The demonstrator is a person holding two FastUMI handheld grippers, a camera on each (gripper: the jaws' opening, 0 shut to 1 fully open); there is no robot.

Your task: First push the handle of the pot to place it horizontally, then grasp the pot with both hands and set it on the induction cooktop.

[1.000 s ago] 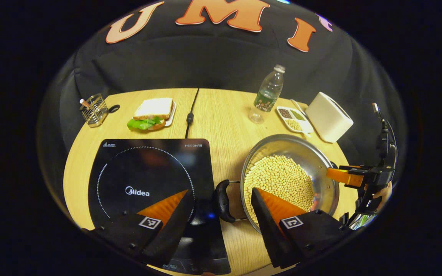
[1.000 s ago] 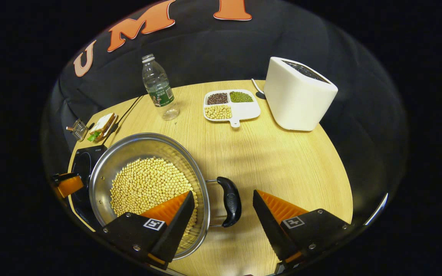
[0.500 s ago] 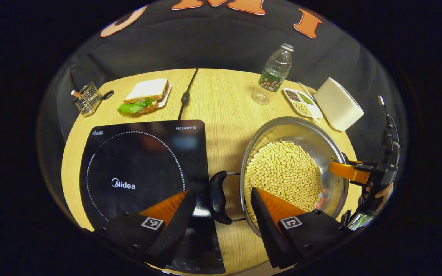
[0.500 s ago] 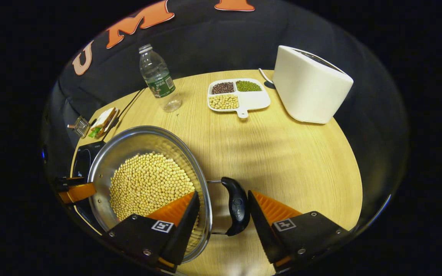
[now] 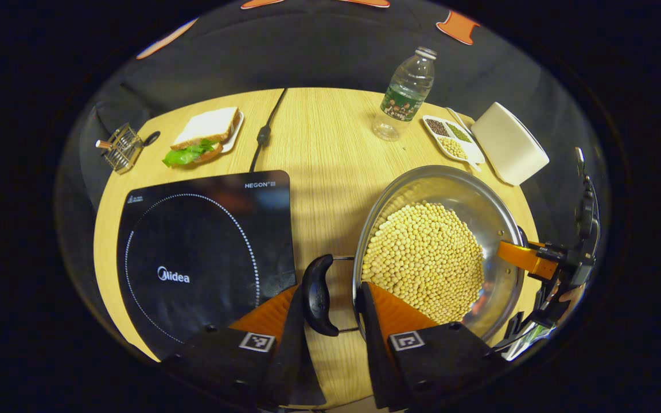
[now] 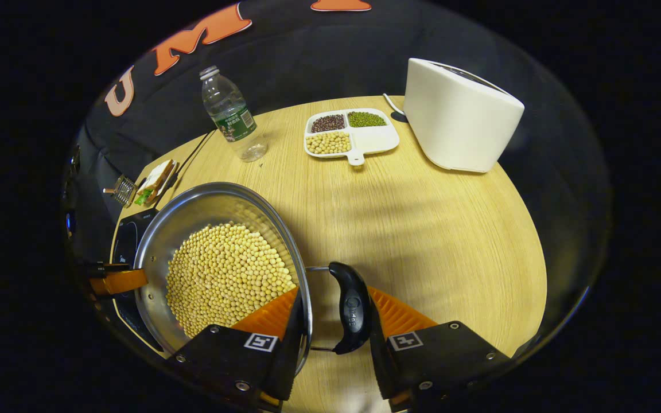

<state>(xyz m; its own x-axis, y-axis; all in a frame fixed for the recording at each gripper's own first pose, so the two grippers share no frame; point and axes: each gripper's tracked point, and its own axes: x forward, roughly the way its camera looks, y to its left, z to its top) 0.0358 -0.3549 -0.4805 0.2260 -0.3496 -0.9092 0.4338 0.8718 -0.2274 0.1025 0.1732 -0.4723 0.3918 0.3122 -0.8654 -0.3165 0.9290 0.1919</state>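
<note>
Straddling both black handles of the pot (image 5: 439,252), which sat at three o'clock of the cooktop (image 5: 204,252), my left tongs (image 5: 327,321) and right tongs (image 6: 333,321) stood nearly closed; squeezing evenly seemed wise.

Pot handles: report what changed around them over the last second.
Both grippers closed in: the left gripper narrowed its jaws around the black left handle, the right gripper around the black right handle of the steel pot of soybeans. Whether they press is unclear. The pot stayed beside the black induction cooktop.
</note>
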